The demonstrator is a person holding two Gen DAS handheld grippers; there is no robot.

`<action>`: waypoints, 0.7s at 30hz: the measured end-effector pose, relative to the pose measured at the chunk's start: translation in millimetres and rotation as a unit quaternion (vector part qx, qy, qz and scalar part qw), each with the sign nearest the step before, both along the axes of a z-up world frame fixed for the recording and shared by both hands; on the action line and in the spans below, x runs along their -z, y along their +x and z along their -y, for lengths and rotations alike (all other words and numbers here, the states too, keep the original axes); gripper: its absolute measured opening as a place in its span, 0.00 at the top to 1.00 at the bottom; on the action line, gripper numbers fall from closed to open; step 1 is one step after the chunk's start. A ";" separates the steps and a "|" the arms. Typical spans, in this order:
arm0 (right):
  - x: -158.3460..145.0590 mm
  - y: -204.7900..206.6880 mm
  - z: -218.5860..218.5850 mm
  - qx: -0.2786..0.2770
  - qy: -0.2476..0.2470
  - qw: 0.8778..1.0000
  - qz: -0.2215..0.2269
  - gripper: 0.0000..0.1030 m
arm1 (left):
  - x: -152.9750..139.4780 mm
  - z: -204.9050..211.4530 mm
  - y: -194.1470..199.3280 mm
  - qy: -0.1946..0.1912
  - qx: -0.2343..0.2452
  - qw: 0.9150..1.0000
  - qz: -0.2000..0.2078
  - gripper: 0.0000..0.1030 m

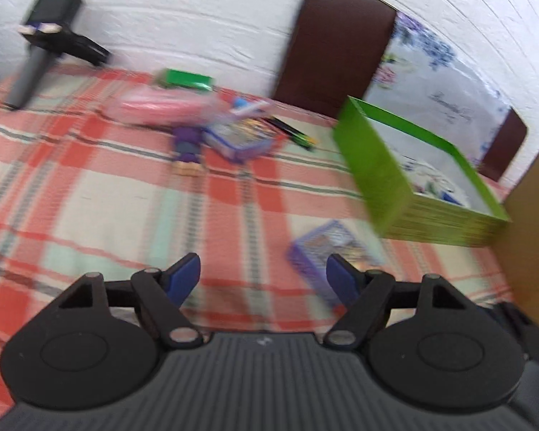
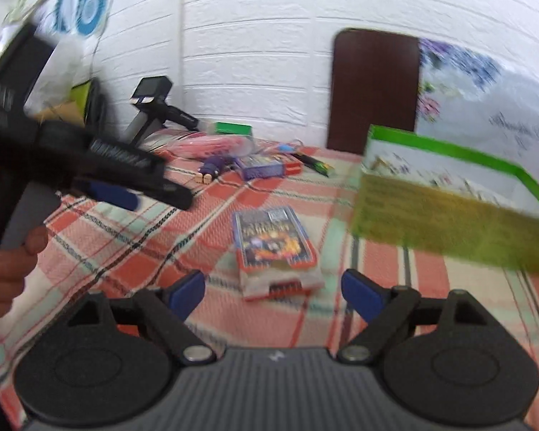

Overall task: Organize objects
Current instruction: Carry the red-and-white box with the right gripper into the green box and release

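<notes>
Right wrist view looks across a tabletop covered with a red, white and pale green plaid cloth, set against a white brick-pattern wall. A dark brown chair back stands at the far edge, with a white flowered cloth beside it on the right. A green open box sits on the right of the tabletop. At the far middle lies a blurred cluster: a pink case, a small green box, a purple figure, a blue card pack and some pens. A spare black gripper stands at the far left by the wall.

A second card pack lies flat near the middle, just ahead of the right gripper, roughly centred on the gap between its blue tips. The jaws are spread wide, holding nothing, and whether they touch the pack cannot be told.

The left gripper is likewise spread wide and empty, held by a hand on the left; the same card pack lies by its right tip.
</notes>
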State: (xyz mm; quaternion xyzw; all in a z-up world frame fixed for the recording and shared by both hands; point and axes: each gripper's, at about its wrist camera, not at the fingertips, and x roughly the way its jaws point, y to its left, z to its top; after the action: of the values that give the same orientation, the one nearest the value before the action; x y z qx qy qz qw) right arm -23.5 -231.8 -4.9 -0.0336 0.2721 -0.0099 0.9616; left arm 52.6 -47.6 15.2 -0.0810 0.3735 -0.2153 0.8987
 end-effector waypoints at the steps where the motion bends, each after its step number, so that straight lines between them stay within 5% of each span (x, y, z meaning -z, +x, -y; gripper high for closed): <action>1: 1.6 6.9 1.4 -0.004 -0.006 1.000 -0.006 0.13 | 2.5 9.2 3.3 -0.006 0.007 1.000 -0.015 0.24; 4: 9.5 26.3 6.9 -0.007 -0.006 1.000 -0.028 0.14 | 21.1 31.9 19.5 0.000 0.018 0.997 -0.074 0.25; 5: 13.1 32.0 8.7 -0.011 -0.002 0.999 -0.037 0.17 | 22.8 35.4 18.2 0.004 0.012 0.998 -0.059 0.25; 6: 16.8 36.8 10.4 -0.023 0.008 0.999 -0.048 0.35 | 23.3 40.0 16.5 0.012 0.012 0.999 -0.048 0.29; 7: 16.7 36.9 12.6 -0.032 0.023 0.998 -0.041 0.41 | 24.2 44.0 15.4 0.019 0.017 0.999 -0.043 0.39; 10: 16.8 33.9 13.5 -0.027 0.029 0.999 -0.028 0.43 | 22.8 44.5 10.8 0.006 0.028 0.999 -0.038 0.61; 12: 11.9 26.5 17.8 -0.019 0.039 0.999 -0.006 0.43 | 12.3 40.0 8.8 -0.015 0.024 0.999 -0.040 0.66; 17: -24.1 13.5 38.2 0.015 0.031 0.995 0.094 0.42 | -44.5 66.8 9.6 -0.017 0.061 0.997 0.045 0.67; 21: -45.9 28.3 81.1 0.055 0.031 0.990 0.129 0.42 | -71.5 115.7 35.1 -0.012 0.097 0.992 0.081 0.67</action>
State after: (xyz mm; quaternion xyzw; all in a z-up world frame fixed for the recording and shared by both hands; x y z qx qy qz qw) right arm 4.8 -313.0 41.0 0.0132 0.1471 -0.0582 0.9873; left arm 87.7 -163.3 86.6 -0.0371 0.3033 -0.3119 0.8997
